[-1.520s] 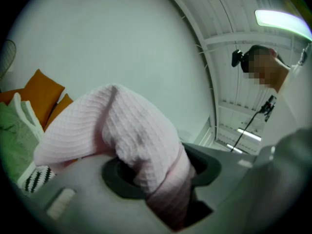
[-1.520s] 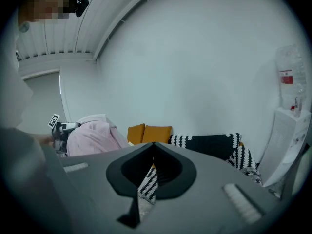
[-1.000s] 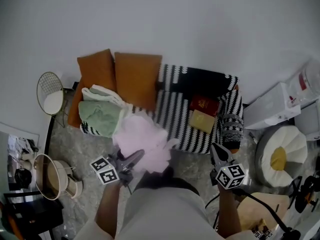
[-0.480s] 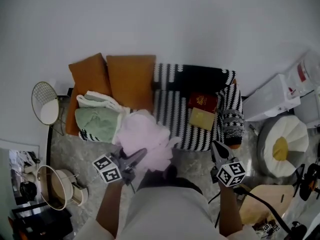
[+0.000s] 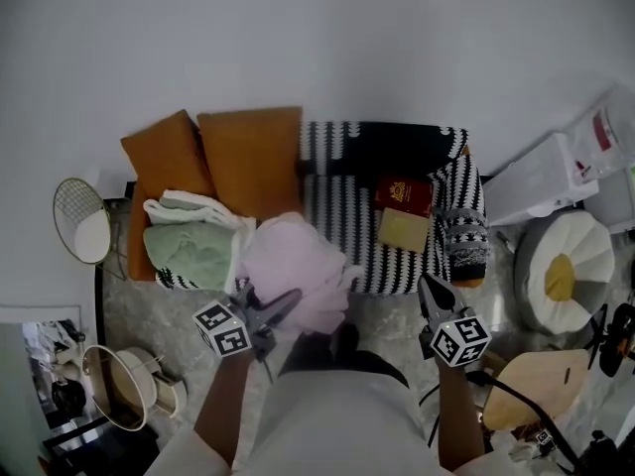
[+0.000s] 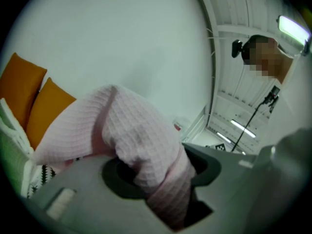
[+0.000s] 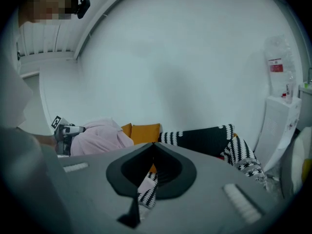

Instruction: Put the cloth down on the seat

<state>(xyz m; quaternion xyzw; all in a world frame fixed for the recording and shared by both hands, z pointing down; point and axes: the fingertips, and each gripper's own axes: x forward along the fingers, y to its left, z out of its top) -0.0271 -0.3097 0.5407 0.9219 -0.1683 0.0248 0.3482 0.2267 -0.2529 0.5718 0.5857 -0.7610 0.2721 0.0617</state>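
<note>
My left gripper (image 5: pixel 283 303) is shut on a pink waffle-weave cloth (image 5: pixel 293 261). The cloth bunches over the front edge of the seat (image 5: pixel 342 216), a small sofa under a black-and-white striped cover. In the left gripper view the pink cloth (image 6: pixel 131 135) runs down between the jaws of the left gripper (image 6: pixel 165 165) and fills the middle. My right gripper (image 5: pixel 429 288) hangs just in front of the seat's right half, its jaws together and holding nothing. Past the right gripper (image 7: pixel 153 145) I see the pink cloth (image 7: pixel 95 138) at the left and the striped cover (image 7: pixel 241 152).
Two orange cushions (image 5: pixel 248 157) lean at the back left. Green and white cloths (image 5: pixel 189 246) lie on the left end of the seat. A red book (image 5: pixel 404 194) and a tan one (image 5: pixel 402 229) rest at the right. A white pouf (image 5: pixel 561 276) stands on the floor at the right.
Both grippers have moved forward towards the seat and a little down. The pink cloth has gone with the left one and lies further over the seat's front.
</note>
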